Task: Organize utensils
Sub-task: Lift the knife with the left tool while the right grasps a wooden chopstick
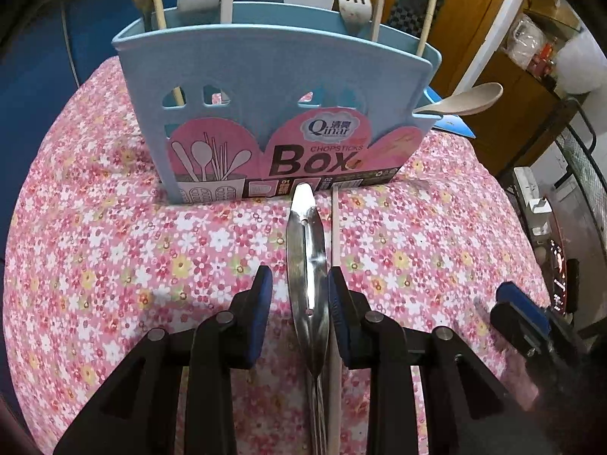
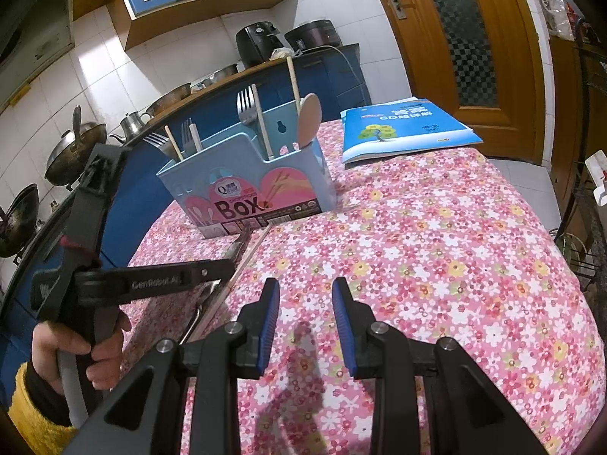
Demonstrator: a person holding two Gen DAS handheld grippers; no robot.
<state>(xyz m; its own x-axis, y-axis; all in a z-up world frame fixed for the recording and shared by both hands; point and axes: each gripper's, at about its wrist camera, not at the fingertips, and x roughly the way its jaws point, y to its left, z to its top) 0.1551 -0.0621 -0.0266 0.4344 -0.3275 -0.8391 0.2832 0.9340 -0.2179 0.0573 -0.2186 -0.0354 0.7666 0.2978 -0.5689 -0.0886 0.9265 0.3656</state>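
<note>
A shiny metal spoon [image 1: 307,235] lies on the floral tablecloth, with a pale wooden chopstick [image 1: 335,235] right beside it. Both point at the blue chopsticks box [image 1: 265,76]. My left gripper [image 1: 299,288] straddles the spoon. The right pad touches it, and cloth shows between the spoon and the left pad. The box [image 2: 242,174] holds forks, chopsticks and a beige spoon [image 2: 309,121]. The right wrist view shows a hand holding the left gripper [image 2: 227,267] low over the spoon [image 2: 241,244]. My right gripper [image 2: 306,303] hovers open and empty over the cloth, to the right.
A blue book [image 2: 402,129] lies at the table's far right corner. The round table's edge [image 2: 561,265] drops off on the right. A blue counter with pots [image 2: 72,151] runs along the left, and a wooden door [image 2: 455,38] stands behind.
</note>
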